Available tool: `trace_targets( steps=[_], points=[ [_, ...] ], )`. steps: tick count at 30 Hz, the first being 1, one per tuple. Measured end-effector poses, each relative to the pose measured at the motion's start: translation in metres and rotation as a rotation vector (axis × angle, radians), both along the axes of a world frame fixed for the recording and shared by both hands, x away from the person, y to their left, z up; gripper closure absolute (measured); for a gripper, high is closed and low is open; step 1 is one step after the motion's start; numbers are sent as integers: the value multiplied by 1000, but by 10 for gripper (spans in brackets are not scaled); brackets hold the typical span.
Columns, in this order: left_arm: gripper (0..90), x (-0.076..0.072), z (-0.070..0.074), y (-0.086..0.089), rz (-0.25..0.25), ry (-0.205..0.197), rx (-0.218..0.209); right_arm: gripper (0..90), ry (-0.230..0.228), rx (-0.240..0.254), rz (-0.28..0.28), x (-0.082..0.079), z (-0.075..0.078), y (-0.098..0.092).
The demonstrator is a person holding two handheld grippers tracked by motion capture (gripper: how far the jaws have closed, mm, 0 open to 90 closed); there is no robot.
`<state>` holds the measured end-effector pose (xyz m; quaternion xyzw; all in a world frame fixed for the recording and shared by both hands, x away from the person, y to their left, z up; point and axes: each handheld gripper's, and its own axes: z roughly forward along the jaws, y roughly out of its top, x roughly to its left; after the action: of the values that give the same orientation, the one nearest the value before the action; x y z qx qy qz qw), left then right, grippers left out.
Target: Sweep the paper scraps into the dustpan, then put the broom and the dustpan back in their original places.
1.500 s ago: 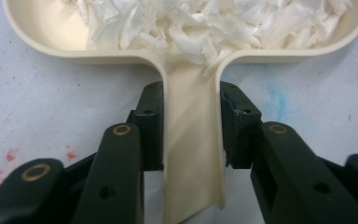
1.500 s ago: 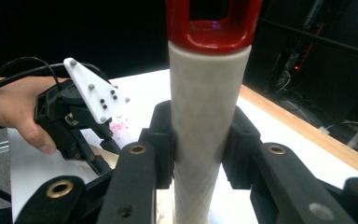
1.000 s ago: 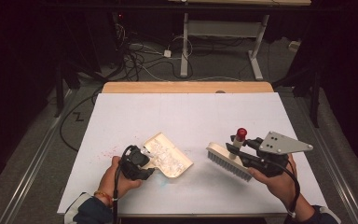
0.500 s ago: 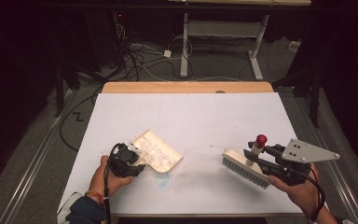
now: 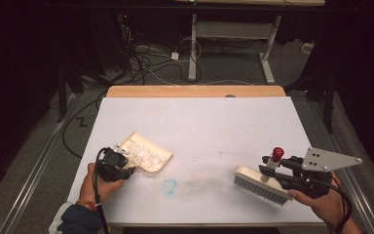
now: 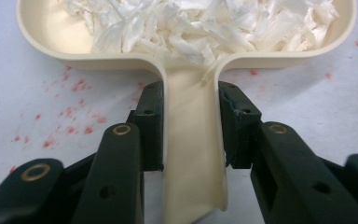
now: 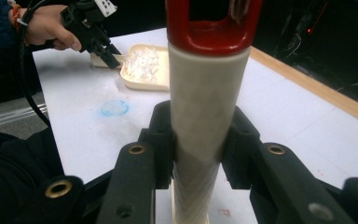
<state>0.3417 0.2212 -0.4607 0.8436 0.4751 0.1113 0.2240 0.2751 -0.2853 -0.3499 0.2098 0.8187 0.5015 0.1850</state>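
A cream dustpan [image 5: 146, 152] full of white paper shreds [image 6: 205, 25] rests on the white table at the front left. My left gripper [image 5: 121, 165] is shut on the dustpan's handle [image 6: 193, 154], its jaws pressing both sides. A cream brush [image 5: 260, 184] with grey bristles and a red-tipped handle [image 5: 275, 155] sits at the front right, bristles down on the table. My right gripper [image 5: 285, 175] is shut on the brush handle [image 7: 207, 102]. In the right gripper view the dustpan [image 7: 144, 65] and the left gripper [image 7: 103, 50] appear far off at the upper left.
A blue ring mark [image 5: 169, 185] and a grey smudge lie on the table between the tools. Red specks [image 6: 70, 112] dot the surface beside the dustpan. A wooden strip [image 5: 195, 91] edges the table's far side; cables and desk legs lie on the floor beyond.
The right gripper has carried the brush right and toward the front edge, away from the dustpan. The left gripper with the dustpan has shifted slightly left.
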Motion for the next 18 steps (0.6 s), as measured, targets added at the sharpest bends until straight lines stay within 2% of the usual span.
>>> trace_targets(
  steps=[4, 7, 9, 13, 18],
  points=[
    [635, 2, -4, 3, 21, 3, 13, 695, 16, -28, -17, 8, -7, 2],
    [635, 3, -5, 3, 37, 4, 7, 695, 35, -28, -27, 14, -12, 1],
    [635, 5, -6, 4, 44, 4, 0, 695, 47, -19, -15, 16, -13, -1],
    [635, 8, -7, 6, 79, -5, -21, 694, 48, -21, -32, 21, -12, -3],
    [634, 7, -8, 4, 109, -24, -17, 692, 73, 0, -41, 31, -13, -5]
  ],
)
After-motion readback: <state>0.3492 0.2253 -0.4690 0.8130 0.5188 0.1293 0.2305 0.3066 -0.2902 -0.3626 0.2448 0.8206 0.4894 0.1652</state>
